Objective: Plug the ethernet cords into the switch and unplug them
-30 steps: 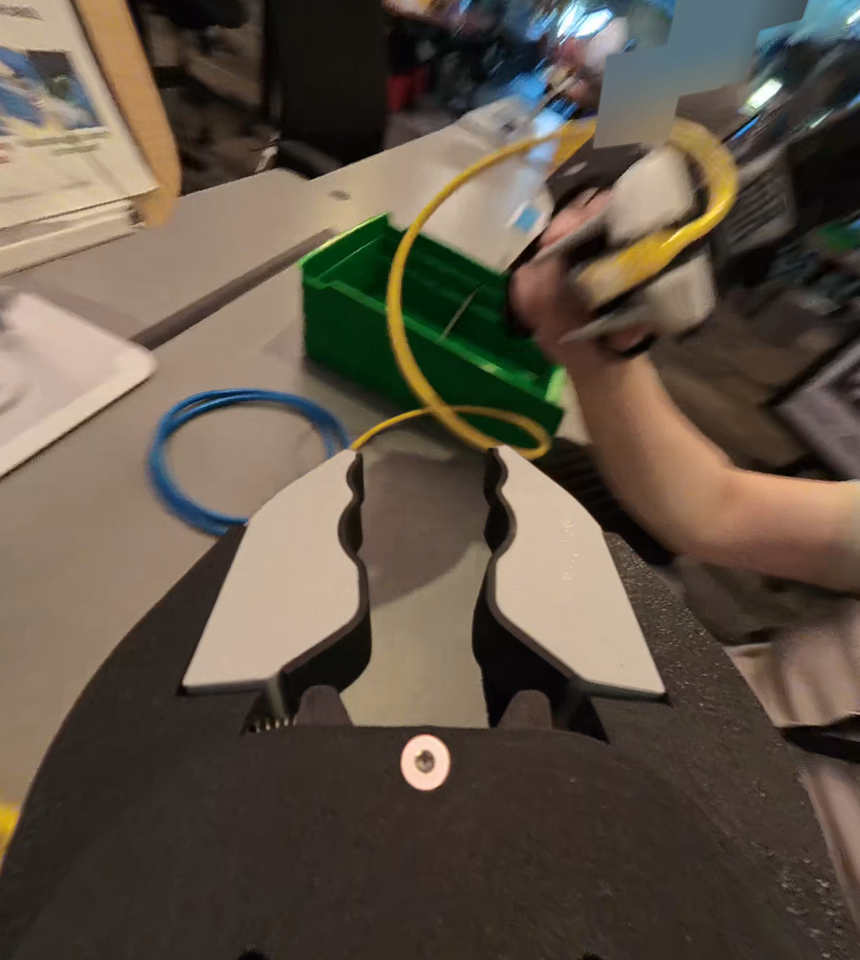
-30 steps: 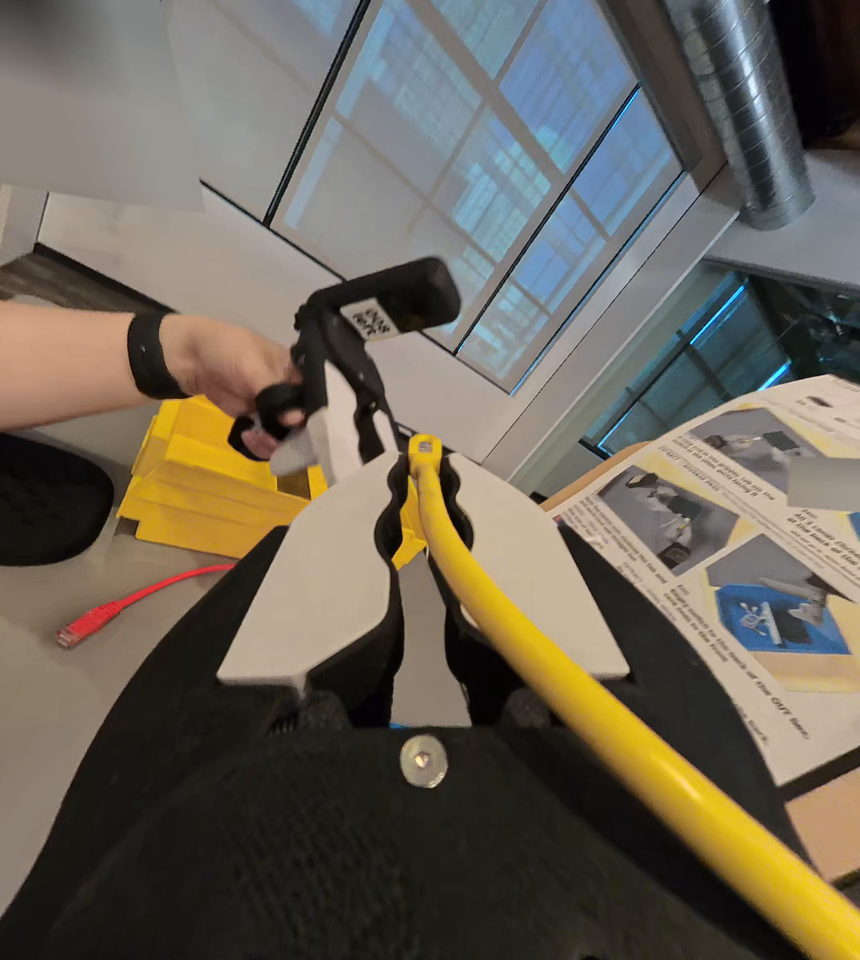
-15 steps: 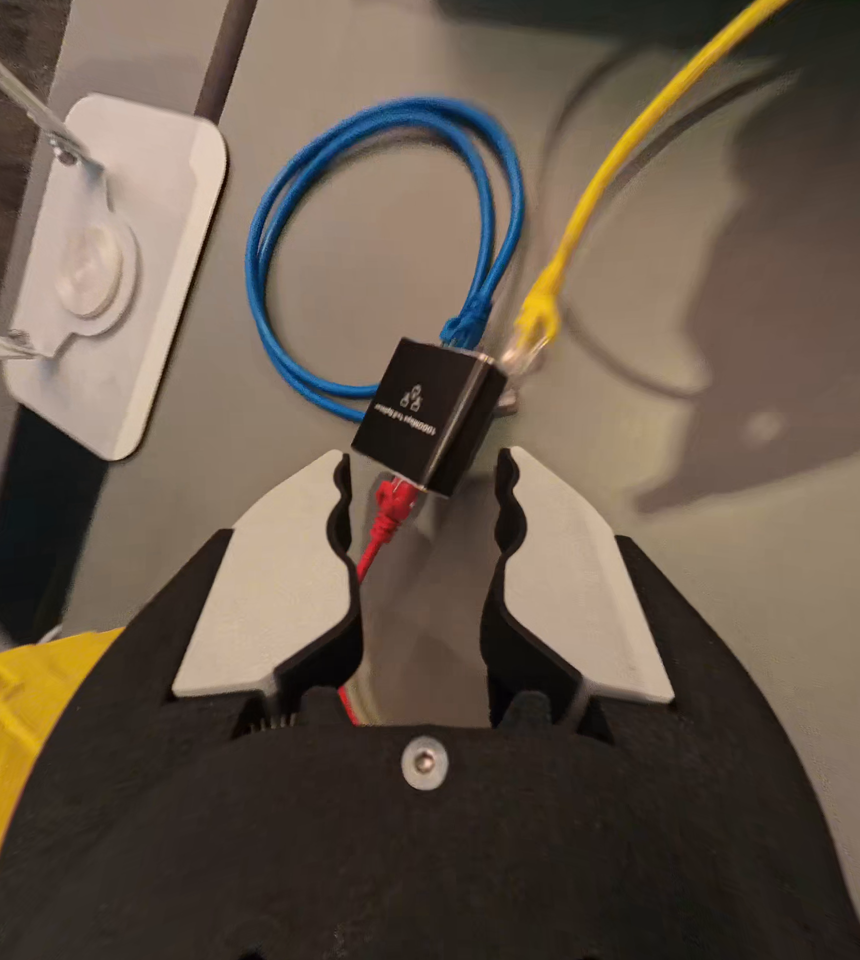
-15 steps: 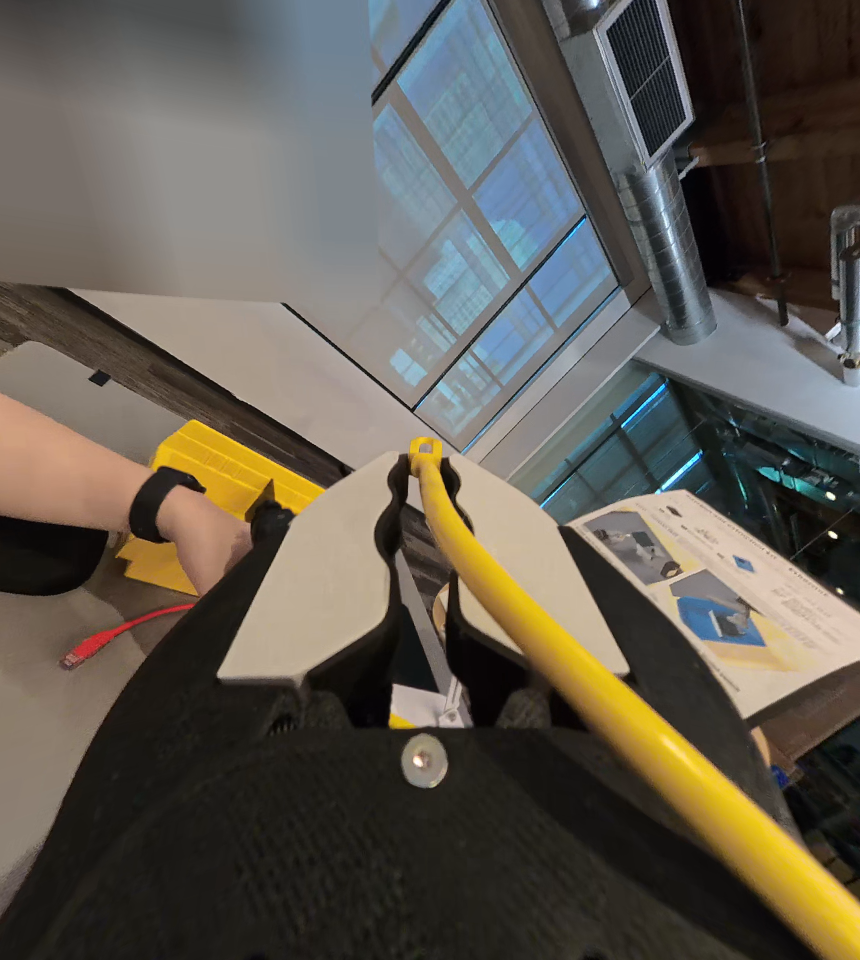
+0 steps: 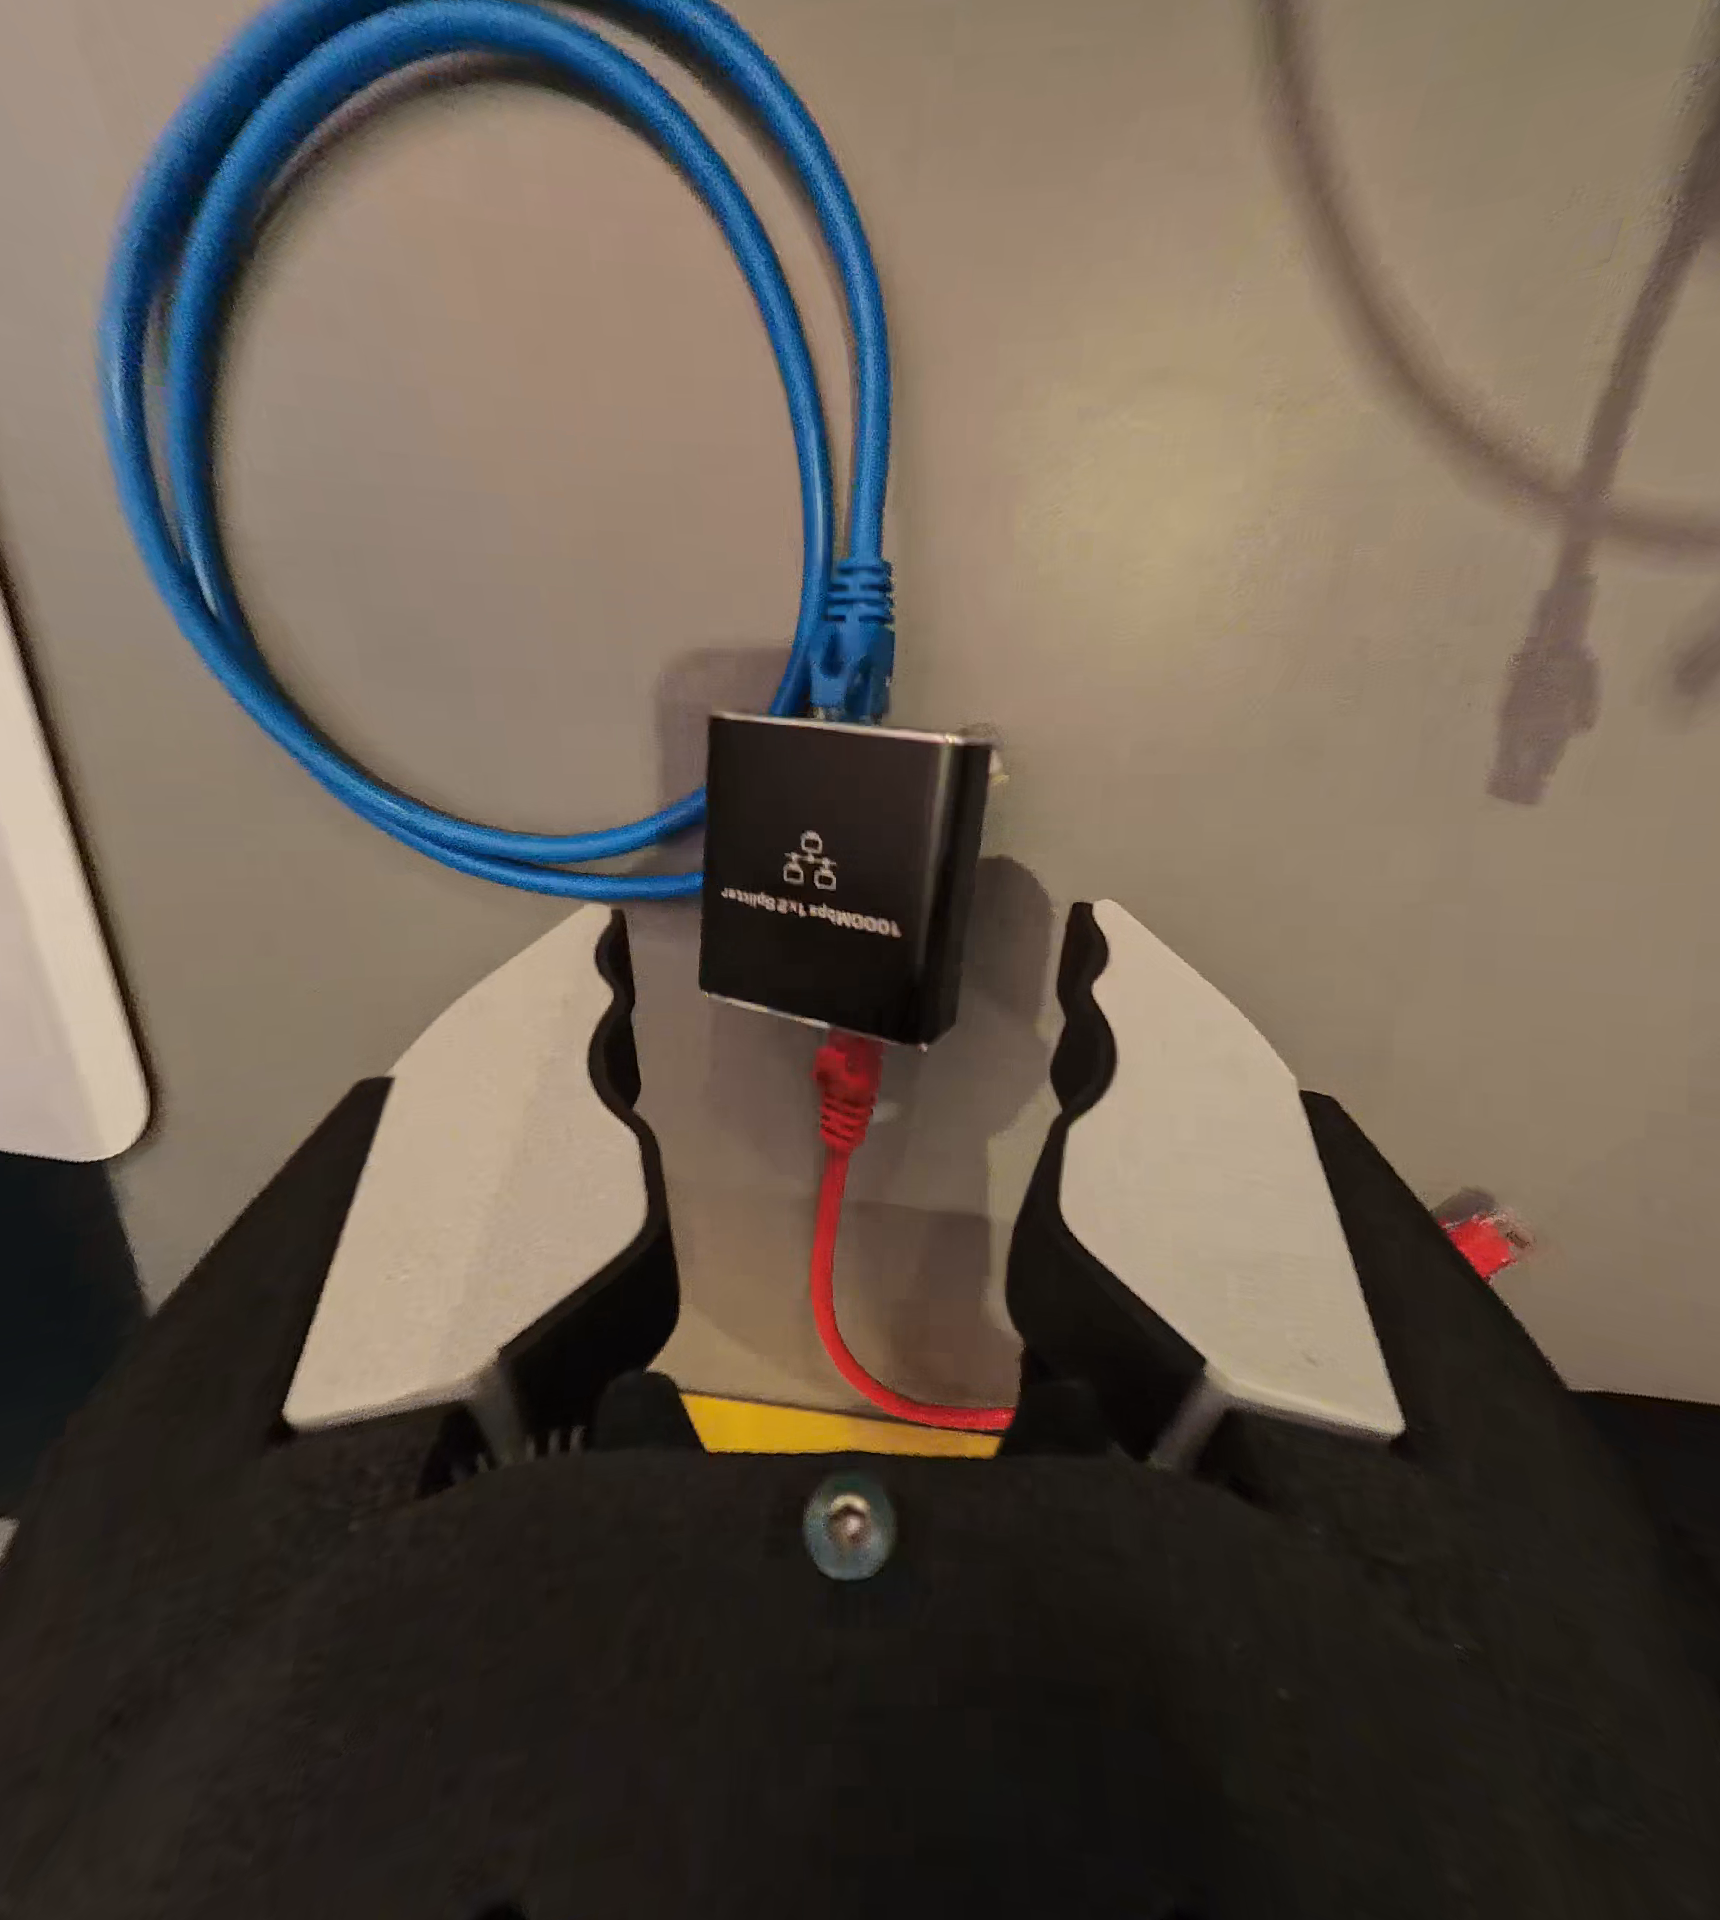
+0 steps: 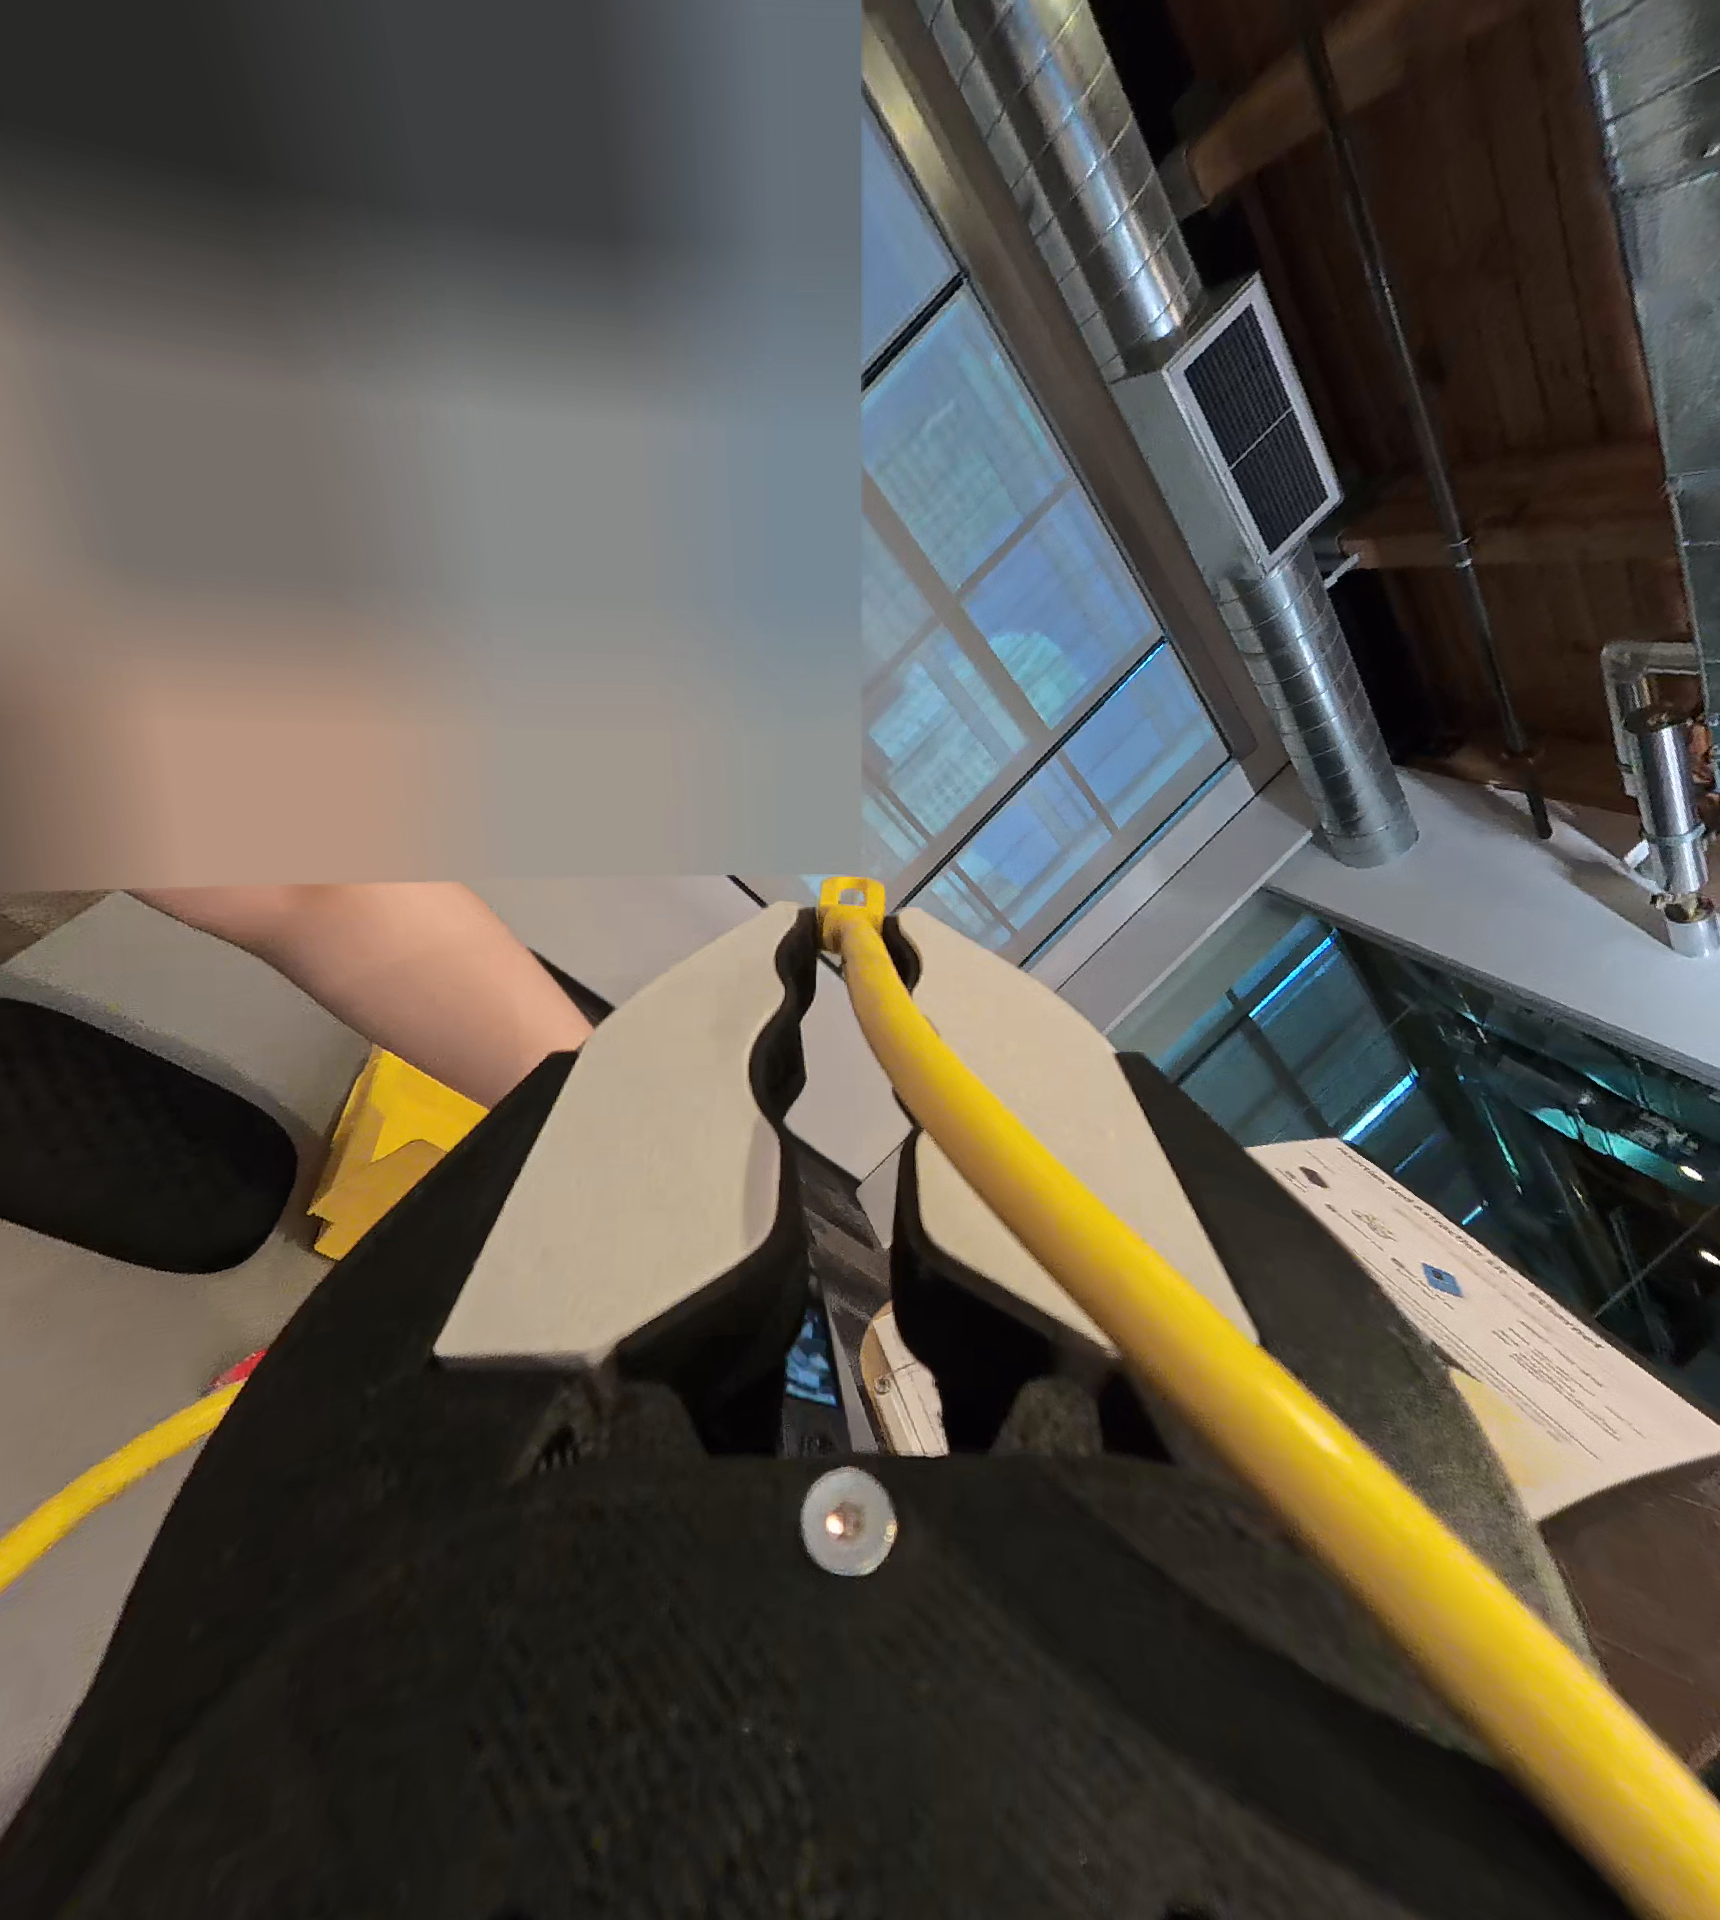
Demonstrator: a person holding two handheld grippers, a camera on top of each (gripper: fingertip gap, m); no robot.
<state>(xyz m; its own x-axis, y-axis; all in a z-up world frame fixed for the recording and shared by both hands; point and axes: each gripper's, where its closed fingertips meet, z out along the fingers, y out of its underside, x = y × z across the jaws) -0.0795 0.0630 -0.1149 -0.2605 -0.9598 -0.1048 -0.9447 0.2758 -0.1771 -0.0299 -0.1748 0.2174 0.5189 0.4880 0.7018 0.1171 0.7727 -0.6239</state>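
While the left gripper (image 5: 851,925) gapes around the black switch (image 5: 835,873), the right gripper (image 6: 851,920) clamps the yellow cord (image 6: 1043,1174).

The small black box-shaped switch (image 5: 840,878) lies on the grey desk (image 5: 1303,727), between the left tool's (image 5: 854,914) spread fingers. The coiled blue cord (image 5: 482,436) lies beyond, the red cord (image 5: 840,1226) nearer.

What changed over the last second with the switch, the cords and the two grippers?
The left gripper swung down over the switch, its fingers now wide on either side, not touching. The yellow cord is no longer by the switch. The right gripper stayed clamped on it; blue cord and red cord stayed plugged in.
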